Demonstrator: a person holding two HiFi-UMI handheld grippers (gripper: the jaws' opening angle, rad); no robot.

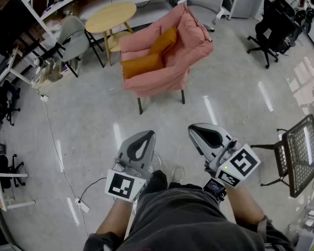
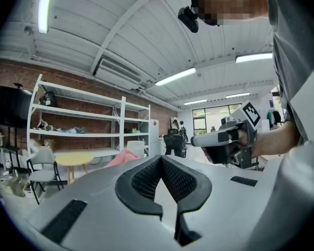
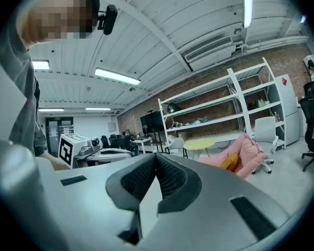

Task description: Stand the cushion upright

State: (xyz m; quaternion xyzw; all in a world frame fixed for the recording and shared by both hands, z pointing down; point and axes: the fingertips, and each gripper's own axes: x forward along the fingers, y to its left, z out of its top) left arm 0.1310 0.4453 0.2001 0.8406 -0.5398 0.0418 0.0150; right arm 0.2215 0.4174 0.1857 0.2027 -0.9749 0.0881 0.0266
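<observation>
Orange cushion point(image 1: 141, 65) flat on pink armchair point(image 1: 196, 38); left gripper point(image 1: 146, 135) and right gripper point(image 1: 197, 129) with jaws together, empty.

The armchair point(image 1: 167, 61) is salmon pink with dark legs; the front cushion point(image 1: 142, 65) and the back cushion point(image 1: 165, 40) are mustard orange. The round table point(image 1: 111, 15) is pale yellow, and the floor point(image 1: 94, 124) is glossy light grey. The left tool point(image 1: 142, 140) and the right tool point(image 1: 208, 135) are light grey with black mesh-textured pads point(image 2: 146, 179), each bearing a cube point(image 1: 121, 185) of black-and-white square markers. The office chair point(image 1: 275, 20) is black, the shelving point(image 2: 122, 129) white, the wall point(image 2: 15, 75) red-brown brick
</observation>
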